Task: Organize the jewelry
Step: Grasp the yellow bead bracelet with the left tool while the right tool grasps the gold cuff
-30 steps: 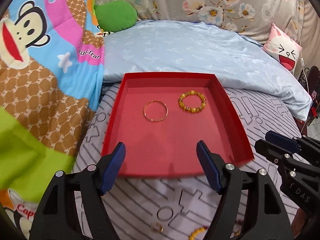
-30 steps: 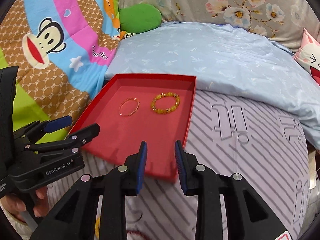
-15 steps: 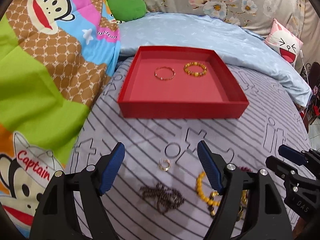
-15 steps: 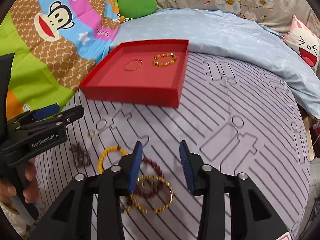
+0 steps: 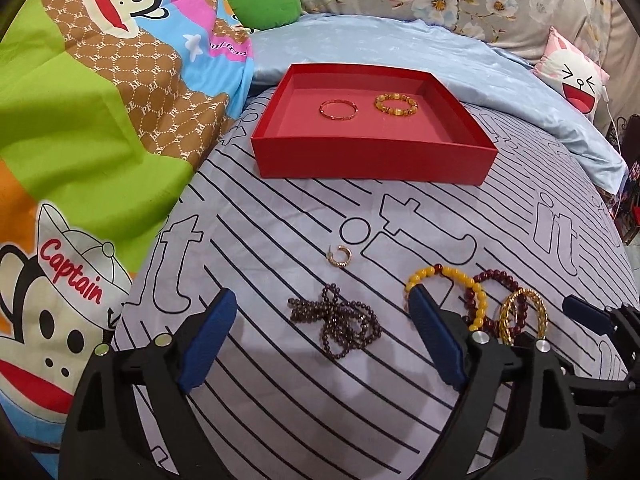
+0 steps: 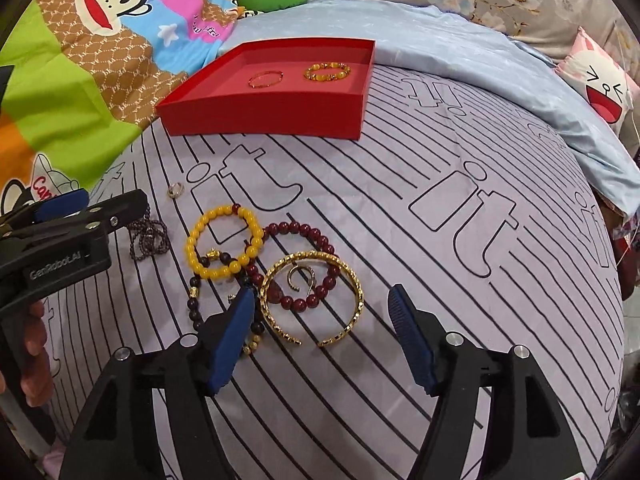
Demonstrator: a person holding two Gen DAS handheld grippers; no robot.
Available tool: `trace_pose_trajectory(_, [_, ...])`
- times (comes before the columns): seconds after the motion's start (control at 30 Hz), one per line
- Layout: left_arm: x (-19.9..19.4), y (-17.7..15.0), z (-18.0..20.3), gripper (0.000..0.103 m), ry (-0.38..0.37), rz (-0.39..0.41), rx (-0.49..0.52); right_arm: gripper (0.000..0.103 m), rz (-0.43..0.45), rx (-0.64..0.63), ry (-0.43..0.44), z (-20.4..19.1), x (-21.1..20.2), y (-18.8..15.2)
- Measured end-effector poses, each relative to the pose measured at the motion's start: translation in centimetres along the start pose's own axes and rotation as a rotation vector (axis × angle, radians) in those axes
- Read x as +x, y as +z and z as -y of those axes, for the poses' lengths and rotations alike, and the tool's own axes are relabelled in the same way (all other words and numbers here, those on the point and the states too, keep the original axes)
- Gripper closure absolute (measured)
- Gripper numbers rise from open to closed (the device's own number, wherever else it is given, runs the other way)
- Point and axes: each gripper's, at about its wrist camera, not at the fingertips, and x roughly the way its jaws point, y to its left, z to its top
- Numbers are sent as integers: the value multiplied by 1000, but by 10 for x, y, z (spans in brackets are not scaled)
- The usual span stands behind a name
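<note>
A red tray on the striped sheet holds a thin gold bangle and a yellow bead bracelet. Loose jewelry lies nearer: a small gold hoop earring, a dark bead chain, a yellow bead bracelet, a dark red bead bracelet and a gold open bangle. My left gripper is open and empty, just above the dark chain. My right gripper is open and empty, around the gold bangle.
A cartoon monkey blanket lies to the left. A pale blue quilt sits behind the tray, with a green cushion and a white cartoon pillow beyond. The bed edge drops off at the right.
Both grippers have pulled back from the red tray to the loose jewelry near the front. The right gripper's jaws have opened wide. Nothing was picked up.
</note>
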Motion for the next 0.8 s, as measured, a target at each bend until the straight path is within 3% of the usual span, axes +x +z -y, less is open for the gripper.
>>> trace_pose_trajectory(0.4, [1,-12,6,19,-8,-25,9,36,-11,21,9,1,14,-3])
trace_pose_trajectory(0.57, [3,-14,6,19,-11,-30,7,46,-10,26,26,1,12,-3])
trace_pose_trajectory(0.8, [3,-20,1,19,-7,-42,-3,47,-1,36,39,2,6,-6])
